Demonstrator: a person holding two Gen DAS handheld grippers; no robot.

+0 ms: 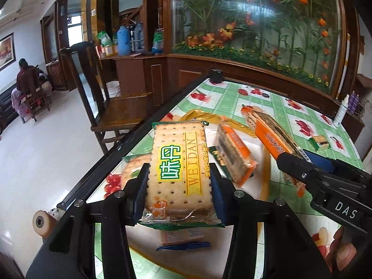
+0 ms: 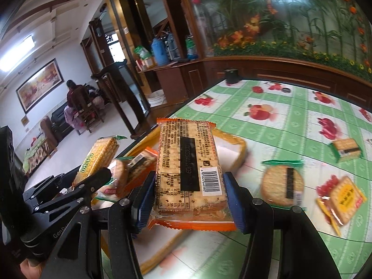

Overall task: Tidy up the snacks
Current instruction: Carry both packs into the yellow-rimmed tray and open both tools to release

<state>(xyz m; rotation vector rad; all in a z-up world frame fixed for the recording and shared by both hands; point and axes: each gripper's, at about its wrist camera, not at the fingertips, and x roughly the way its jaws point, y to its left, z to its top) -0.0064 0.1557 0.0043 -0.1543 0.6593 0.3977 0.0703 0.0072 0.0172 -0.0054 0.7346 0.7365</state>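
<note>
Broadly, the sorting is being judged as partly done. The table (image 2: 290,121), covered in a green checked cloth with fruit prints, is being used as the work surface, and a shallow tray (image 2: 241,147) with a yellow rim and pale floor is being filled near its left edge. Inside that tray, an orange-wrapped cracker pack (image 1: 234,155) is being seen lying tilted, with a green-wrapped pack (image 1: 133,168) beside it at the tray's left side; another pack is being glimpsed under the left gripper, too hidden to be told apart.

Two packs are being carried above the tray at once. The green Weidan cracker pack (image 1: 179,162) is being held clamped across its width by the left gripper (image 1: 179,186), its pads pressed on both long edges. The orange cracker pack (image 2: 188,169), label side up with the barcode showing, is being held likewise by the right gripper (image 2: 189,200), whose jaws are being kept at a middling width by the pack itself.

Left outside on the cloth are being counted three more snacks: a round cracker pack (image 2: 282,183), a yellow-and-red pack (image 2: 341,200) near the right edge, and a small green pack (image 2: 346,150) farther back. By this reading, those three, plus the two held, are still being owed to the tray.
</note>
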